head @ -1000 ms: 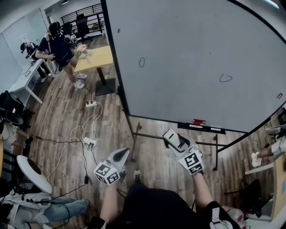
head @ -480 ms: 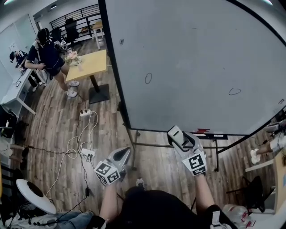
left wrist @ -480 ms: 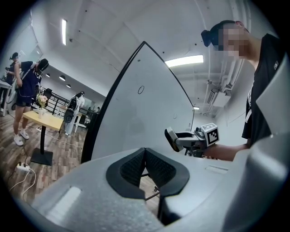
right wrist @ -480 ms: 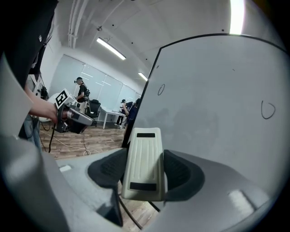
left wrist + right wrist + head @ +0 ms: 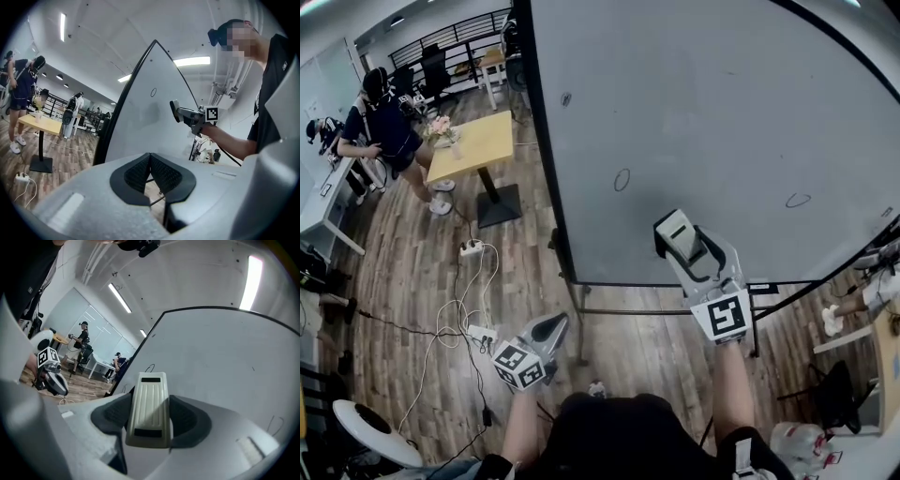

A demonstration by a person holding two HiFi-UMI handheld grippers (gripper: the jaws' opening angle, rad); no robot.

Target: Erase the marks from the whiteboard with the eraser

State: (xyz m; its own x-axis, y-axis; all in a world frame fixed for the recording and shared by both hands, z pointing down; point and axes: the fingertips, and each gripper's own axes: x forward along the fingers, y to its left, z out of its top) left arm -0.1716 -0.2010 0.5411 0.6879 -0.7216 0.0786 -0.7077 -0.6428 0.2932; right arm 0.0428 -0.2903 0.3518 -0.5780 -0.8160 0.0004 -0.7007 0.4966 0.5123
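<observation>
The whiteboard (image 5: 722, 122) fills the upper right of the head view, with small black loops drawn at the mark (image 5: 622, 179) and the mark (image 5: 798, 200), and a tiny one near the top left edge. My right gripper (image 5: 675, 232) is shut on a cream ribbed eraser (image 5: 678, 228), raised in front of the board's lower part, below and right of the middle loop. The right gripper view shows the eraser (image 5: 149, 408) clamped between the jaws, with the board (image 5: 220, 357) ahead. My left gripper (image 5: 547, 330) hangs low over the floor, jaws shut on nothing (image 5: 150, 180).
A yellow table (image 5: 473, 145) stands left of the board, with a person (image 5: 386, 122) beside it. Cables and power strips (image 5: 473, 281) lie on the wooden floor. The board's stand bars (image 5: 656, 312) run below its bottom edge.
My right gripper has risen with the eraser from below the tray up in front of the board's lower part. The left gripper has hardly moved.
</observation>
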